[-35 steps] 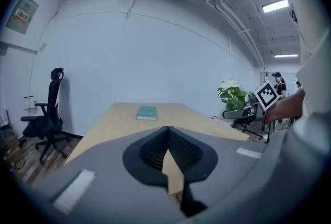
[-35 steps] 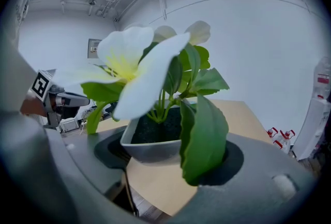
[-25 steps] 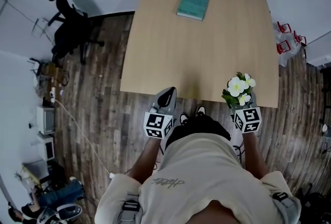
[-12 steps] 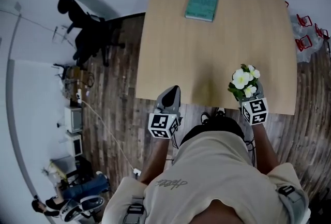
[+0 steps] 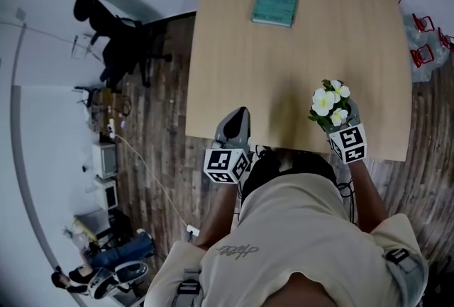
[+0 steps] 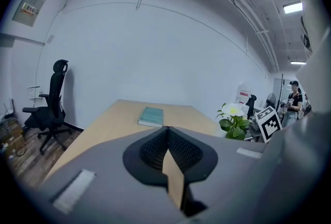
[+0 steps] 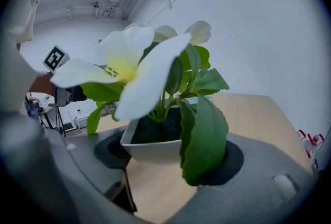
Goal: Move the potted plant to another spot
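White ceramic-looking potted plant (image 7: 155, 148), likely light, top-heavy, petals fragile, clamped across rigid pot walls by right gripper (image 5: 338, 123) at table's (image 5: 284, 64) 5 o'clock corner; left gripper (image 5: 240, 115) closed, empty, at 7 o'clock.

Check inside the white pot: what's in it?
Dark soil, with green stems, leaves and white flowers growing from it. One drooping leaf covers the right rim of the pot; deeper contents aren't visible.

A cream short-sleeved T-shirt (image 5: 298, 227) bears dark script; grey buckled straps (image 5: 397, 259) sit at the shoulders. The grey left gripper (image 5: 238, 117) and right gripper (image 5: 340, 115) carry black-and-white marker cubes (image 5: 225, 165).
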The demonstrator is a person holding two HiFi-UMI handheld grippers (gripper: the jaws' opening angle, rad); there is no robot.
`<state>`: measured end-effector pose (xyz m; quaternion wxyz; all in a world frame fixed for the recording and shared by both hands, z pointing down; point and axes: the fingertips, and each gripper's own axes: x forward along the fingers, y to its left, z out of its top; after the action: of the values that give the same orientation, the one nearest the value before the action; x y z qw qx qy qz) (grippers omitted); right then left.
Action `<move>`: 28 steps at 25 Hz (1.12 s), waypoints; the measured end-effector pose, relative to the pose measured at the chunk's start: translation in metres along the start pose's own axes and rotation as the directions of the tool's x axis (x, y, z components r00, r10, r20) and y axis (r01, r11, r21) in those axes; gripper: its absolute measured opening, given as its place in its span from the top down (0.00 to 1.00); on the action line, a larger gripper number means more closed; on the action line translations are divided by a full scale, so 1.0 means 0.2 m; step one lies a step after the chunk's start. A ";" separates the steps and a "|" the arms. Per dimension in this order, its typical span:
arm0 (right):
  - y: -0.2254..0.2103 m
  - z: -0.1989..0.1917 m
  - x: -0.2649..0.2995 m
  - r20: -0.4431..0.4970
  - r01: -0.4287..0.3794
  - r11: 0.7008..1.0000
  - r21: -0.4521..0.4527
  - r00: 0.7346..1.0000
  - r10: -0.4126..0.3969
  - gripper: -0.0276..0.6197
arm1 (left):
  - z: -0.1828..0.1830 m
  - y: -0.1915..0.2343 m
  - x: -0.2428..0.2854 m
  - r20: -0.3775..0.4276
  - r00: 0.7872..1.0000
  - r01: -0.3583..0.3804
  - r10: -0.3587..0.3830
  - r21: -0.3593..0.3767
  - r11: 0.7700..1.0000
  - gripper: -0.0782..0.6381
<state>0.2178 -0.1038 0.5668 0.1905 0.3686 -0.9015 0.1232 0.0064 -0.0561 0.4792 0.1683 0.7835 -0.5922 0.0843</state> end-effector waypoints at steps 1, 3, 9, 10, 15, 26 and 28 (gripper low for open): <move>0.00 0.00 0.01 -0.004 -0.001 1.000 0.001 1.000 0.001 0.41 | 0.01 0.01 0.00 0.004 1.000 0.000 0.000 0.001 1.000 0.86; 0.01 0.02 0.03 -0.010 0.004 1.000 0.002 1.000 -0.004 0.41 | 0.03 0.06 0.00 0.007 1.000 0.003 -0.003 0.005 1.000 0.87; 0.09 0.08 0.12 -0.003 0.053 0.999 0.006 0.999 -0.053 0.41 | 0.01 0.24 -0.03 0.021 0.999 0.031 -0.031 0.017 0.999 0.87; 0.11 0.09 0.13 -0.002 0.063 0.998 0.004 0.998 -0.063 0.41 | 0.02 0.27 -0.03 0.024 0.999 0.037 -0.038 0.025 0.999 0.87; 0.27 0.15 0.18 0.006 0.115 0.993 0.011 0.993 -0.115 0.41 | 0.03 0.43 -0.08 0.035 0.997 0.071 -0.074 0.079 0.994 0.86; 0.63 0.23 0.26 -0.009 0.229 0.973 0.010 0.973 -0.229 0.41 | -0.07 0.87 -0.23 0.006 0.988 0.155 -0.156 0.074 0.985 0.87; 0.67 0.21 0.25 -0.011 0.255 0.967 0.020 0.967 -0.255 0.41 | -0.08 0.89 -0.24 0.007 0.984 0.178 -0.179 0.076 0.981 0.86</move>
<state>0.0783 -0.0562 0.5402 0.2047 0.4828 -0.8445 0.1086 -0.1767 -0.0498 0.5081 0.1413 0.8398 -0.5172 0.0855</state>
